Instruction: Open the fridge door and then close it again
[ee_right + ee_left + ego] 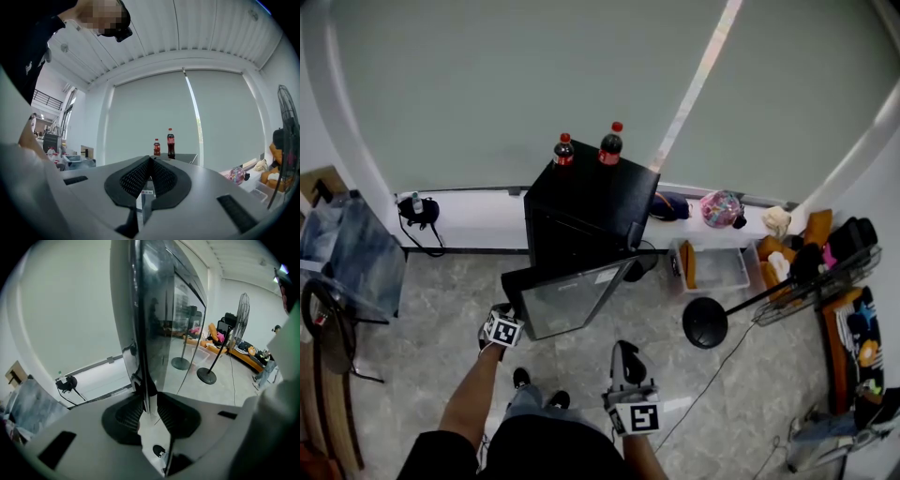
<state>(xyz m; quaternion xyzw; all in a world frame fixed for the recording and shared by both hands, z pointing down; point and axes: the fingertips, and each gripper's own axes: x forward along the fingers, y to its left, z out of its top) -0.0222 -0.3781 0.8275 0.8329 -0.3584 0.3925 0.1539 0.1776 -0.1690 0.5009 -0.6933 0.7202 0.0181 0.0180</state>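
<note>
Nearest to the head camera is the right gripper [625, 354], held low in front of the person's body. Its own view shows the two jaws pressed together with nothing between them, so it is closed and empty [149, 161]. The left gripper [506, 317] is a little farther and to the left. Its jaws are clamped on the thin free edge of the door [154, 310], which runs up between the pads [129, 411].

The fridge [591, 202] is a small black box standing against the far wall. Its door [567, 298] is swung wide open toward the near side. Two bottles [610, 143] stand on top of the fridge, at its far edge.

The door looks stiff and flat, with a glossy front that mirrors the room, so it is probably slippery for the pads. It should turn easily on its hinge and need little force. The free edge, far from the hinge, seems the best place to hold, since there the door follows the hand most readily. A hard slam might shake the bottles, so a gentle closing seems wiser.

The inside of the fridge is hidden behind the door and under the top. The hinge side cannot be made out. Whether the door has a handle is not clear, and the pictures do not tell if it is going open or shut.
</note>
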